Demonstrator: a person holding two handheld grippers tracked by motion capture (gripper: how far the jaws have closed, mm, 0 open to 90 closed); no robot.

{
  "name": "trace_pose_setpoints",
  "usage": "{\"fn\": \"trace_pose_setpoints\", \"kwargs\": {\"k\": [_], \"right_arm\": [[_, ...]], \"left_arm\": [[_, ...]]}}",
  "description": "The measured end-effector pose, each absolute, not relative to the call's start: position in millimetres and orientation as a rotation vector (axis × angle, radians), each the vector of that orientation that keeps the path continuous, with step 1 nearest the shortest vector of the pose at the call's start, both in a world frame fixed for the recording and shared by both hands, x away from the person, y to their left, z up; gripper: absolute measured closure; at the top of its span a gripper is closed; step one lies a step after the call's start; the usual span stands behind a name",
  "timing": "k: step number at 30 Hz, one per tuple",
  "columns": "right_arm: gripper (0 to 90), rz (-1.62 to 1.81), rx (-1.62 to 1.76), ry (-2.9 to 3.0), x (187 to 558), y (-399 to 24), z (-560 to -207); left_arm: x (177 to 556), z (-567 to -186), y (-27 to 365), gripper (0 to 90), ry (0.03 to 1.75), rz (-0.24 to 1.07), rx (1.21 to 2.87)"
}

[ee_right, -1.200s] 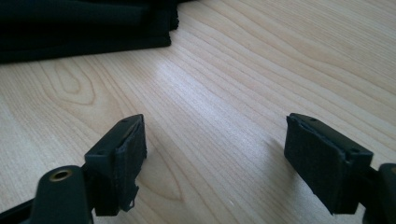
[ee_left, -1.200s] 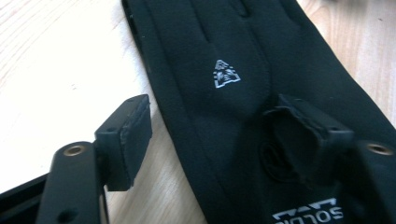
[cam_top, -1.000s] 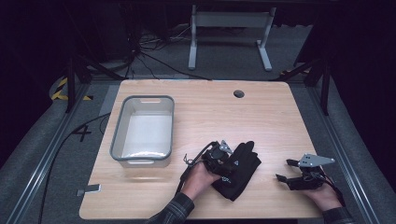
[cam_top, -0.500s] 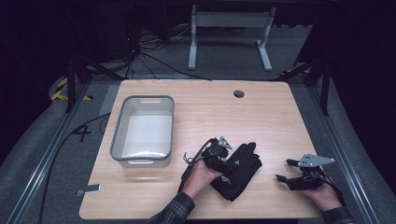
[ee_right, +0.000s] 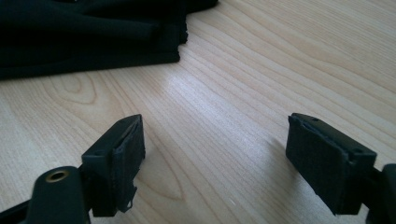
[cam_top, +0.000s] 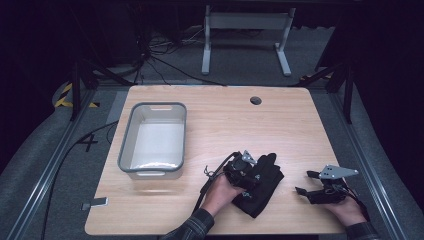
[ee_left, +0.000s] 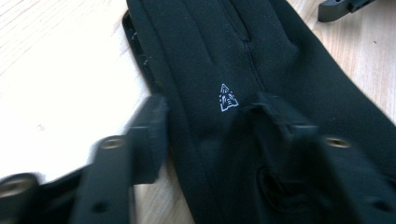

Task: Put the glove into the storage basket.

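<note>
We've got the wooden table (cam_top: 300, 125) and an empty grey bin (cam_top: 152, 141); nothing's in it yet, so we'd guess everything's still left. The black gloves (cam_top: 262, 186) lie stacked near the front edge, soft fabric, small white logo. Left gripper (ee_left: 205, 133) is spread open straddling the top glove, not pinching; right gripper (ee_right: 215, 156) is wide open on bare wood, holding nothing.

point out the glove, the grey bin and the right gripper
black glove (cam_top: 265, 182), high view, its palm.
grey bin (cam_top: 128, 139), high view, left wall.
right gripper (ee_right: 212, 161), right gripper view, midway between fingertips.
</note>
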State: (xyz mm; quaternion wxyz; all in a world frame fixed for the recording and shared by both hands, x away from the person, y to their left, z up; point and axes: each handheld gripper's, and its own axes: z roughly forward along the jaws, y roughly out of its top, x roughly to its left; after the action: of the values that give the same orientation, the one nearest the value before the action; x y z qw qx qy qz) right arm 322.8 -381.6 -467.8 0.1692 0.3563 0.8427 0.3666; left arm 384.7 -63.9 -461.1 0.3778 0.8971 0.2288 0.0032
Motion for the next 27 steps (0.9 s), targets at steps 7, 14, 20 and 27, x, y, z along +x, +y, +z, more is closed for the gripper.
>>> {"fn": "trace_pose_setpoints", "kwargs": {"k": [7, 14, 20, 27], "right_arm": [[20.3, 1.042, 1.015, 2.394, 322.7, -381.4, -467.8], [20.3, 1.042, 1.014, 2.394, 322.8, -381.5, -467.7], [20.3, 1.042, 1.014, 2.394, 322.9, -381.6, -467.7], [20.3, 1.042, 1.015, 2.394, 322.9, -381.5, -467.7]], "left_arm": [[387.4, -464.1, -61.9, 79.3, 0.587, -0.079, 2.26], [388.1, -458.9, -57.0, 81.3, 0.597, -0.114, 2.242], [385.8, -443.6, -48.5, 81.3, 0.584, -0.109, 2.219], [384.3, -416.7, -30.5, 81.3, 0.581, -0.073, 2.187]]}}
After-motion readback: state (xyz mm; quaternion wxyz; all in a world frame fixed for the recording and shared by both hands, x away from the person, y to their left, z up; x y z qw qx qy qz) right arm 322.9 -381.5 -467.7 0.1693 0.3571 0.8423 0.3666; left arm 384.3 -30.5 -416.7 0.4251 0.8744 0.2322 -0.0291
